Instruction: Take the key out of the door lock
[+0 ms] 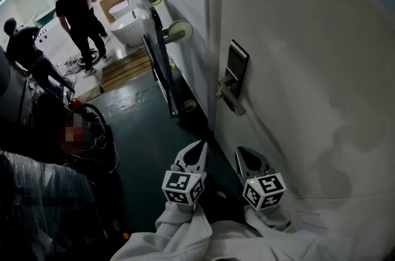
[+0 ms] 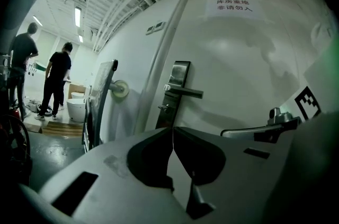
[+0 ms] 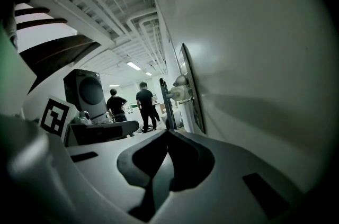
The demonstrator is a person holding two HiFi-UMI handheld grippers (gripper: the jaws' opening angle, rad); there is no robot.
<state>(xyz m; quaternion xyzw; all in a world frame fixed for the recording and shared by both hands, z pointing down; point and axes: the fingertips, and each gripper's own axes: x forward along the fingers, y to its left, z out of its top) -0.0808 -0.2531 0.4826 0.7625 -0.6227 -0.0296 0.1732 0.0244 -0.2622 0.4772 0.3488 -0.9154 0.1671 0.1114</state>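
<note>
A dark metal lock plate (image 1: 236,68) with a lever handle (image 1: 229,97) is mounted on the white door (image 1: 308,68). In the left gripper view the plate (image 2: 179,75) and handle (image 2: 185,92) face me, and a small key (image 2: 164,107) sticks out of the plate below the handle. My left gripper (image 1: 197,151) (image 2: 172,131) is shut and empty, below the lock and well short of it. My right gripper (image 1: 245,155) (image 3: 168,133) is shut beside it, close along the door. The right gripper view shows the lock edge-on (image 3: 186,85); the key is hidden there.
A dark framed panel on wheels (image 1: 159,59) leans along the wall left of the door. Two people (image 1: 77,13) stand far back by white toilets (image 1: 126,25) and a wooden pallet (image 1: 126,68). Dark wrapped equipment (image 1: 43,192) fills the left foreground.
</note>
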